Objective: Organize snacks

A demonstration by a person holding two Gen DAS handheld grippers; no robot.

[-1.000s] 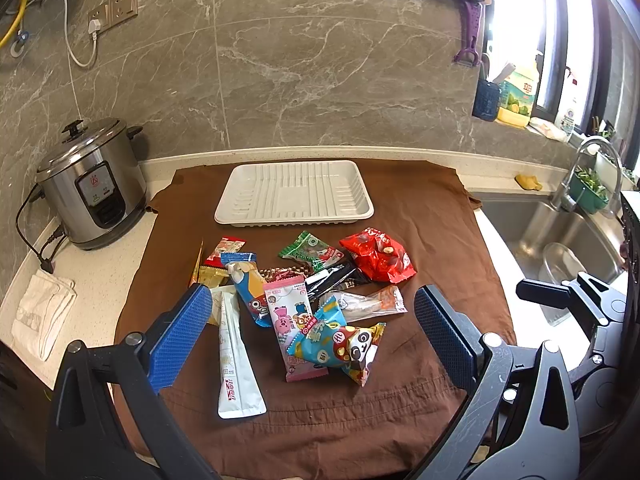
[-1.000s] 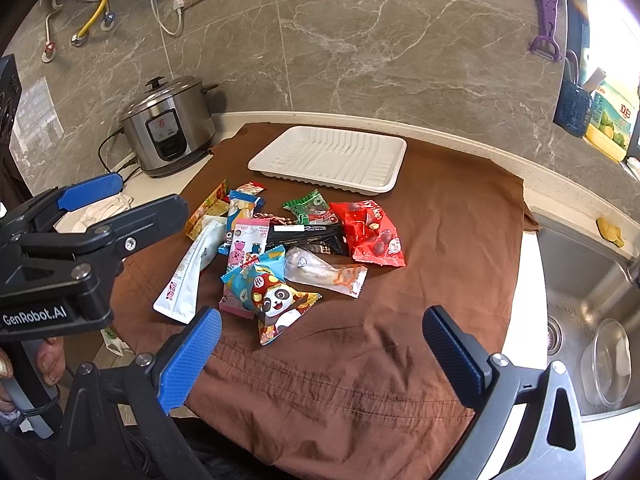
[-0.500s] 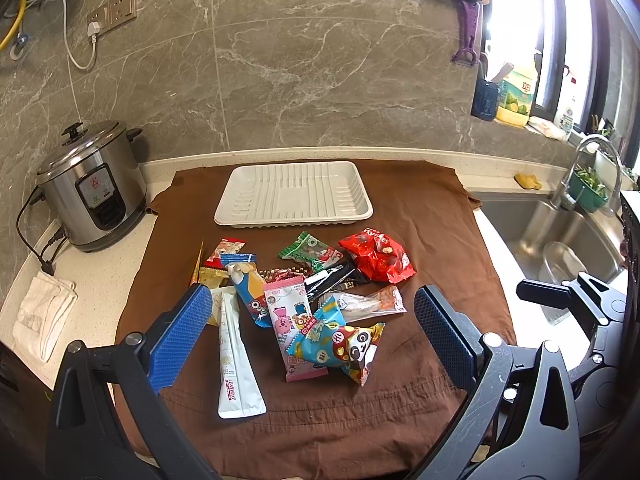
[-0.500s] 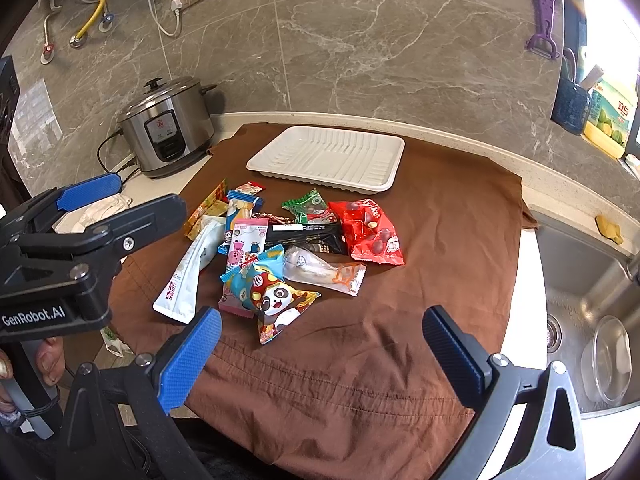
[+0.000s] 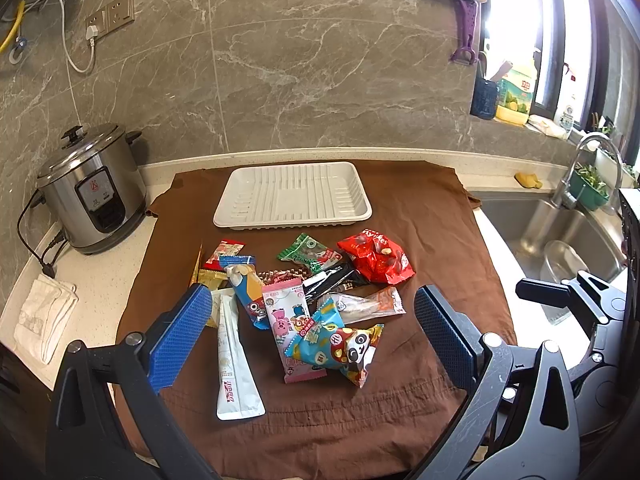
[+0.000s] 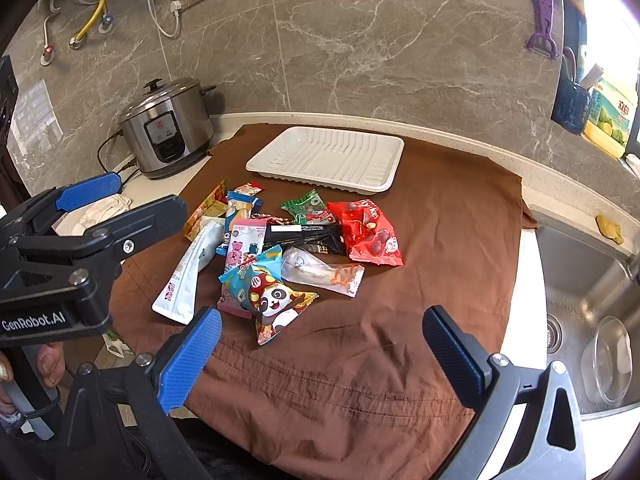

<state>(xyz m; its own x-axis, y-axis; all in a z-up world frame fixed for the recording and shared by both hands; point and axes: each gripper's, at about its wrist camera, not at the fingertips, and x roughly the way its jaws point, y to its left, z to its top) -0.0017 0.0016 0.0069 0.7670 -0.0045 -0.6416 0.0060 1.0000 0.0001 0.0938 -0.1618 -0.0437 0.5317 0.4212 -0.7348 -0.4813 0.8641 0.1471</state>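
Note:
A heap of snack packets lies on a brown cloth (image 5: 432, 232): a panda packet (image 5: 340, 350) (image 6: 276, 300), a red candy bag (image 5: 374, 256) (image 6: 370, 230), a green packet (image 5: 310, 256), a pink packet (image 5: 290, 320), a white pouch (image 5: 234, 360) (image 6: 188, 270) and a clear packet (image 6: 322, 270). A white ribbed tray (image 5: 294, 194) (image 6: 328, 158) stands empty behind them. My left gripper (image 5: 312, 336) is open and empty, held above the near side of the heap. My right gripper (image 6: 322, 354) is open and empty, in front of the heap.
A steel rice cooker (image 5: 90, 188) stands at the left with its cord, a folded white cloth (image 5: 42, 318) near it. A sink (image 5: 560, 236) with a tap and a clear bowl (image 6: 608, 360) is at the right. The marble wall is behind.
Almost nothing: both grippers stay open and hover in place. The snacks and the tray have not moved.

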